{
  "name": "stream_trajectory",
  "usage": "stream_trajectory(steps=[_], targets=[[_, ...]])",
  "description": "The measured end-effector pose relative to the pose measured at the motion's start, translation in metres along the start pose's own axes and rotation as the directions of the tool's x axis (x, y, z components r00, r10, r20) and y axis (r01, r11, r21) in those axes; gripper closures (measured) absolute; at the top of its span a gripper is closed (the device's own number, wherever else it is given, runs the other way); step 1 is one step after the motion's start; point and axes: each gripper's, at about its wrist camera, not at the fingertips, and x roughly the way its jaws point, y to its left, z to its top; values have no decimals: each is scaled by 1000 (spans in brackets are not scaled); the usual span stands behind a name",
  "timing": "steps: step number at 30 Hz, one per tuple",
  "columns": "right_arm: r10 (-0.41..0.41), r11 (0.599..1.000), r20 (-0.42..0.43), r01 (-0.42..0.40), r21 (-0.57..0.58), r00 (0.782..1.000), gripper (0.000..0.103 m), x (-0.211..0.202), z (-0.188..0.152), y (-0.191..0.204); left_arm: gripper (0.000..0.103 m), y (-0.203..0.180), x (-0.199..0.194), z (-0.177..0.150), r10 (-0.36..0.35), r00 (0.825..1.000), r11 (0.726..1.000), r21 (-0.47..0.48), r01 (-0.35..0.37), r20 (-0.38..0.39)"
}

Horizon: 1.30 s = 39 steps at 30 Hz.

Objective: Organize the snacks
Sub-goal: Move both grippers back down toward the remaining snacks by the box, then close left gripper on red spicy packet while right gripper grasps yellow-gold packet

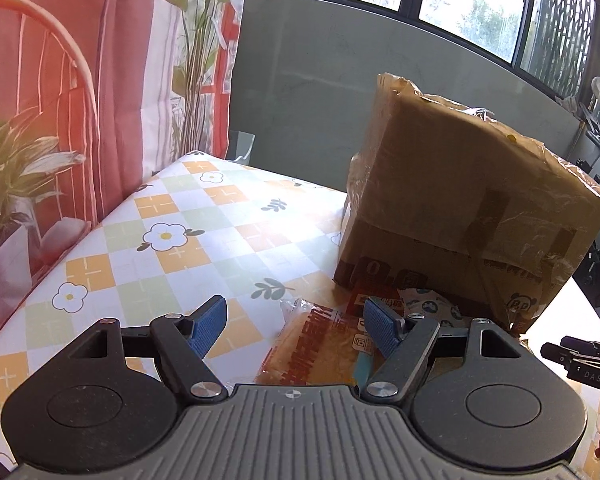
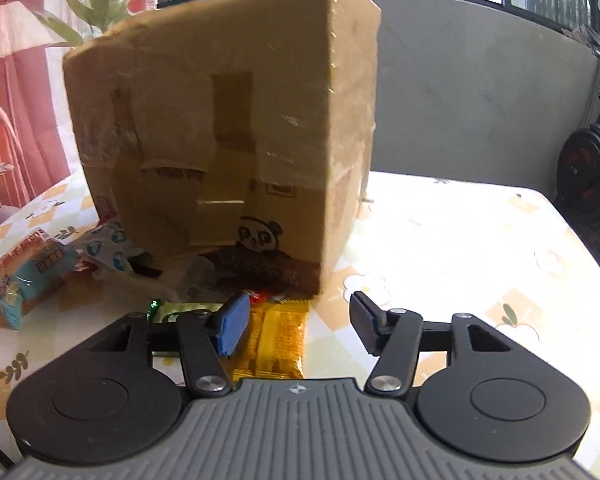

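The snacks lay on the flower-patterned table (image 2: 440, 240), spilled along the foot of the cardboard box (image 2: 220, 128) that filled the middle of the right wrist view. Low in that frame, a gold foil packet (image 2: 278, 336) sat between the fingers of the right claw (image 2: 296, 326), which stood parted, its pads clear of the packet. A green-ended wrapper (image 2: 168, 310) lay just left of it, and a teal-and-orange bag (image 2: 28, 276) at the left edge.

In the left wrist view the left claw (image 1: 296, 330) was released too, held over an orange cellophane bread bag (image 1: 316, 352) at lower centre.

These packets looked light, soft and crinkly; the foil was probably slippery and the contents crushable. A gentle pinch across the narrow width, near mid-length, seemed safest; sealed end flaps would likely slip or tear.
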Motion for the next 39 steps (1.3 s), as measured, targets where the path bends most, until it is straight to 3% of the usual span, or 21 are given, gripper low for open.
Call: stream_trajectory(steps=[5,10,11,13,15,20,25,30,35,39], targets=[[47,999,-44,-48,-15,998,46,15,-5,8,26,-3,6,-4,0,1000,1000,10,0,-24],[32,999,-56,-33,-16,998,46,28,-11,9,26,-4,9,-10,3,999,1000,21,-3,-45],[39,999,-51,-39,-6,998,48,28,-13,7,26,-4,10,-10,2,999,1000,21,-1,-49],[20,1000,-47,-20,-3,999,64,25,-15,2,26,-5,13,-13,-14,998,1000,24,16,-64],[30,999,-46,-29,21,998,65,21,-16,-1,26,-8,18,-16,-38,995,999,32,42,-97],[51,998,-47,-53,-44,998,66,16,-19,9,25,-18,25,-25,-57,990,994,86,68,-127],[61,992,-46,-66,-110,997,66,18,-21,23,25,-18,30,-27,-42,989,994,90,55,-140],[73,992,-45,-77,-104,996,66,19,-22,22,25,-16,32,-26,-34,988,996,79,46,-149],[76,992,-44,-80,-101,996,66,22,-21,22,29,-26,31,-22,-104,986,990,83,115,-128],[79,992,-44,-83,-98,996,66,21,-21,22,37,-43,31,-27,-257,954,961,66,270,-151]])
